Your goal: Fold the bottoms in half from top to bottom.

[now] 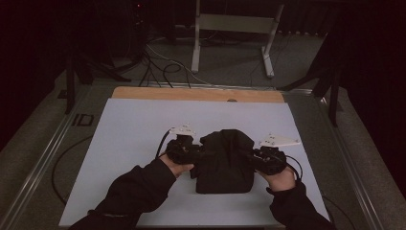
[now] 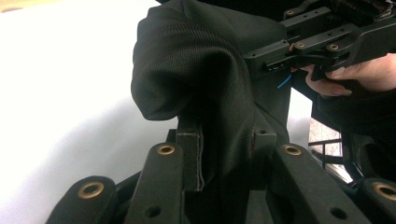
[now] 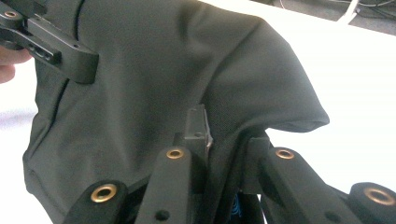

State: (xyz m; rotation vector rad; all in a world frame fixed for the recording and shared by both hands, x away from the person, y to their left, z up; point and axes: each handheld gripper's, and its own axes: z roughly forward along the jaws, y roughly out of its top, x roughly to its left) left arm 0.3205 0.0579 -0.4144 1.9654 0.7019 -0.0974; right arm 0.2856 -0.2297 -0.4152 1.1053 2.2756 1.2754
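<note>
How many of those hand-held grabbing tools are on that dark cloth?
2. The left tool pinches the black cloth at its left edge; the right tool pinches its right edge. Both hold it above the white table.

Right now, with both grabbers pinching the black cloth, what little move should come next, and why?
Probably lift both a bit higher, together. The left gripper and right gripper each pinch a side of the black cloth, and its lower part seems to rest bunched on the white mat. An even lift should let it hang free and straighten.

garment (image 1: 225,160) on table (image 1: 124,129), betw. hand-held grippers
</note>
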